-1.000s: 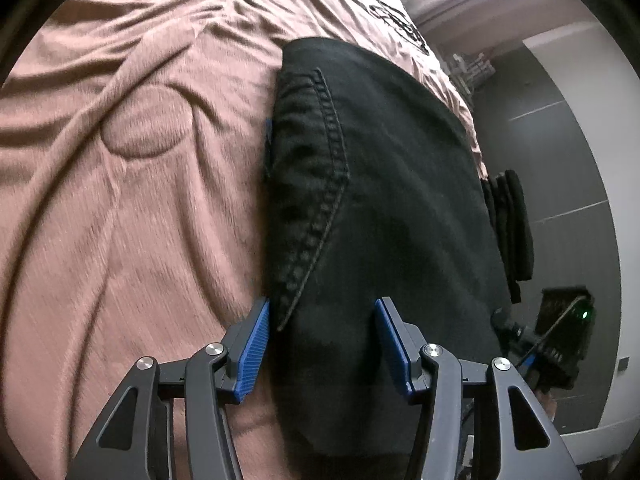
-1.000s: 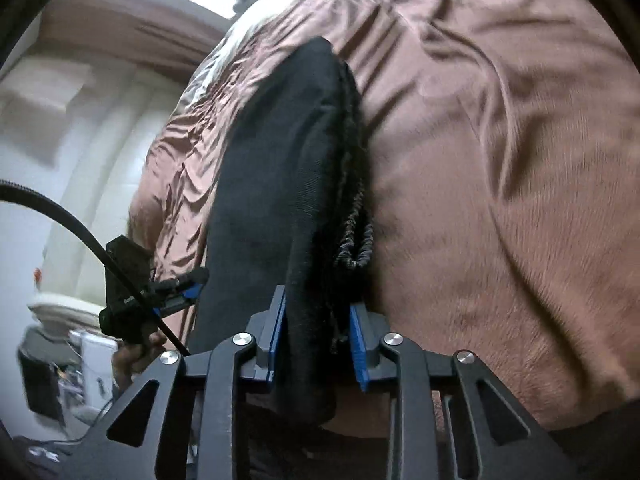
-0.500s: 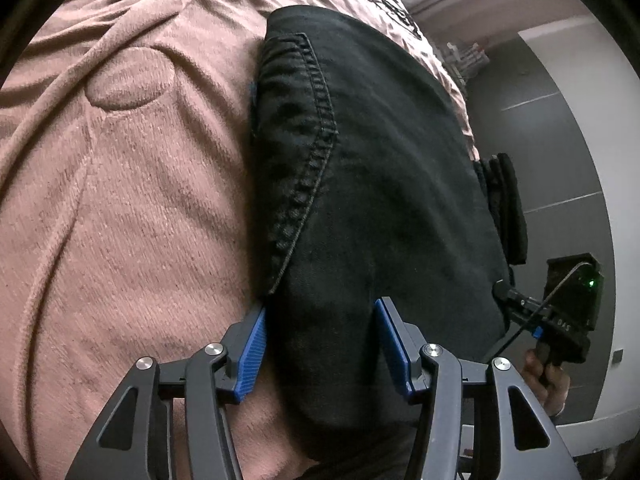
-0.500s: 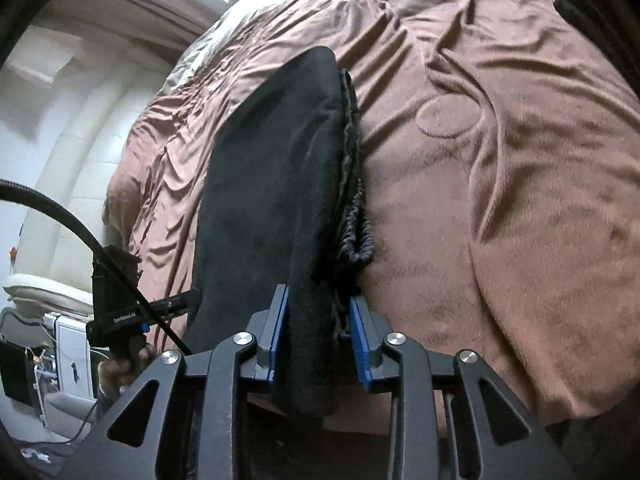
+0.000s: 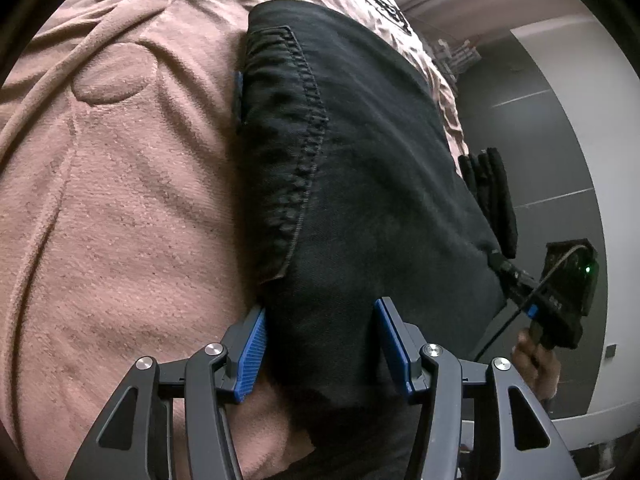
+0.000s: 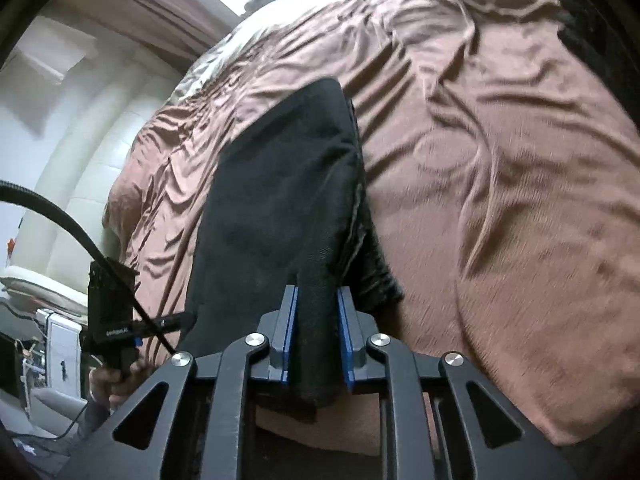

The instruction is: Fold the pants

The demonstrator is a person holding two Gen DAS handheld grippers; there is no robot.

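We note the black pants (image 5: 360,184) on a brown bedspread (image 5: 120,200). The right gripper (image 6: 317,332), jaws just closing, clamps a fold; the left gripper (image 5: 320,344) straddles fabric, grip unclear.

**Count of Things in View**

There was one pair of black pants (image 5: 360,168), seen as a single folded bundle in both views. One brown bedspread (image 5: 120,200) covered one bed, and it carried one raised round mark (image 5: 114,86) in its weave. There were two tools: one left tool (image 5: 320,344) and one right tool (image 6: 318,336), each with two fingers and two blue pads (image 5: 252,356), four pads in all. Two hands showed, one (image 5: 536,364) per handle. One green light (image 5: 587,269) glowed on the right tool's body. One dark cable (image 6: 60,220) ran to the left tool. One other dark cloth item (image 5: 494,196) hung at the bed's edge.
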